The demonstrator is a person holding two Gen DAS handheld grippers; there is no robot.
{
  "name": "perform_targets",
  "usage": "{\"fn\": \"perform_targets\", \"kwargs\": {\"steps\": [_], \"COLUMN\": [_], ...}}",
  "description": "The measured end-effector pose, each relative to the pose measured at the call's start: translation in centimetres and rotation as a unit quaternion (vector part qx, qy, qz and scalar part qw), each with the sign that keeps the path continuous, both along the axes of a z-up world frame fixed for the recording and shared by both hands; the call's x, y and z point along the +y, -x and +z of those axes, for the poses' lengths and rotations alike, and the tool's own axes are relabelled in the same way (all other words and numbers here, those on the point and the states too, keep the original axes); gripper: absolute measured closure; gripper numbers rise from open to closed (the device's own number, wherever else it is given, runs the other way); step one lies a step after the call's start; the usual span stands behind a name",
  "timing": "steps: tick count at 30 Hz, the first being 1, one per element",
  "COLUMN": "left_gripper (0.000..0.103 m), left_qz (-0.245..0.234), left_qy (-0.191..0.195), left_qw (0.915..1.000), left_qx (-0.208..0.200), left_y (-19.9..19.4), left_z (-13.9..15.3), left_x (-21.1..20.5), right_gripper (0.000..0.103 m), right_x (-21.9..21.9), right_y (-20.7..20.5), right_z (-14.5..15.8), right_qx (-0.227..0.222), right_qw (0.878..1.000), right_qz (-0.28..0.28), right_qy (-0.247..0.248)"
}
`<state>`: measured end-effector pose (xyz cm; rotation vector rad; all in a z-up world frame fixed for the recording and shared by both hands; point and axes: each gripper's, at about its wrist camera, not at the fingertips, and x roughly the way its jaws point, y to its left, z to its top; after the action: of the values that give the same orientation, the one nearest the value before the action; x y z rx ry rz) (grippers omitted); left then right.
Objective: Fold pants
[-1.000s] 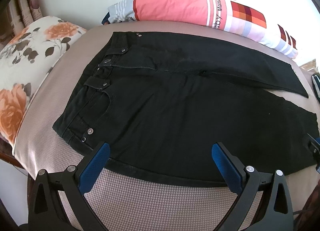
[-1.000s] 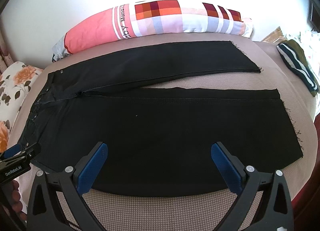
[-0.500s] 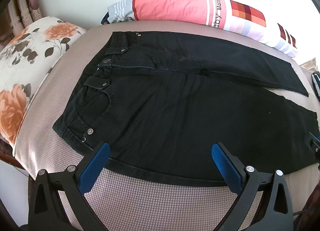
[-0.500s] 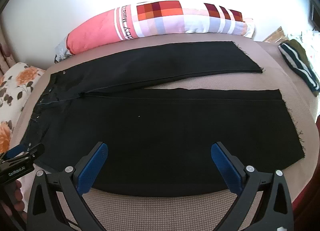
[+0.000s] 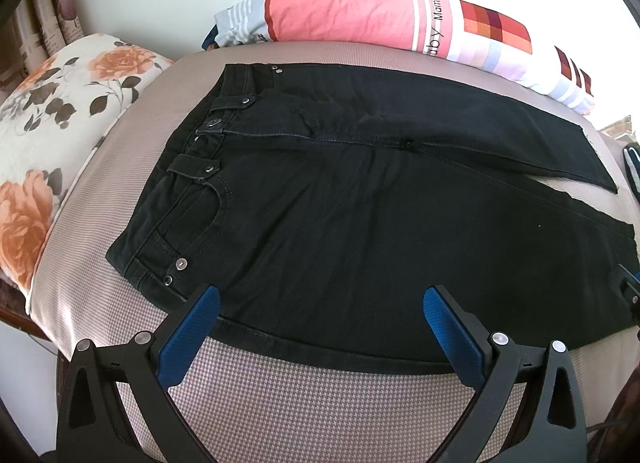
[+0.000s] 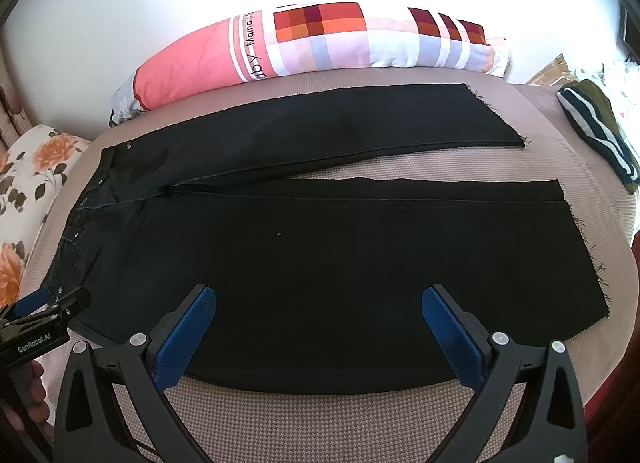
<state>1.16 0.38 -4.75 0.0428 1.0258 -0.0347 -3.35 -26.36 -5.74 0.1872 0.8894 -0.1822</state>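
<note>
Black pants (image 5: pixel 360 203) lie flat on a beige checked bed (image 5: pixel 320 403), waistband to the left, both legs spread apart toward the right. My left gripper (image 5: pixel 320 315) is open and empty, hovering over the near edge of the pants by the hip. In the right wrist view the pants (image 6: pixel 340 255) show both frayed leg ends on the right. My right gripper (image 6: pixel 320 315) is open and empty over the near edge of the near leg. The left gripper (image 6: pixel 44 303) shows at the far left of that view.
A long pink and checked bolster (image 6: pixel 320 43) lies along the wall behind the pants. A floral pillow (image 5: pixel 52 135) sits left of the waistband. A dark striped garment (image 6: pixel 596 123) lies at the bed's right end. The bed's near edge (image 6: pixel 320 423) runs under both grippers.
Both grippers have shifted slightly, the right wrist view drifting a little right along the near leg. The pants have not moved and both grippers stay open.
</note>
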Motion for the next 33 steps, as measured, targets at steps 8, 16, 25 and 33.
{"fn": "perform_targets", "kwargs": {"steps": [8, 16, 25, 33], "left_gripper": [0.002, 0.002, 0.002, 0.002], "left_qz": [-0.002, -0.004, -0.003, -0.008], "left_qy": [-0.003, -0.006, -0.011, -0.002], "left_qw": [1.0, 0.9999, 0.9998, 0.9999], "left_qx": [-0.002, -0.008, -0.015, -0.015], "left_y": [-0.1, -0.1, -0.5, -1.6], "left_z": [0.2, 0.6, 1.1, 1.7], "left_x": [0.0, -0.1, 0.3, 1.1], "right_gripper": [0.0, 0.0, 0.0, 0.0], "right_x": [-0.1, -0.2, -0.2, -0.2], "right_y": [0.0, 0.1, 0.0, -0.2], "right_z": [0.0, 0.1, 0.4, 1.0], "right_qx": [0.0, -0.004, -0.007, -0.02], "right_qw": [1.0, 1.0, 1.0, 1.0], "right_qz": [-0.001, -0.001, -0.001, 0.014], "right_qy": [0.004, 0.006, 0.009, 0.001]}}
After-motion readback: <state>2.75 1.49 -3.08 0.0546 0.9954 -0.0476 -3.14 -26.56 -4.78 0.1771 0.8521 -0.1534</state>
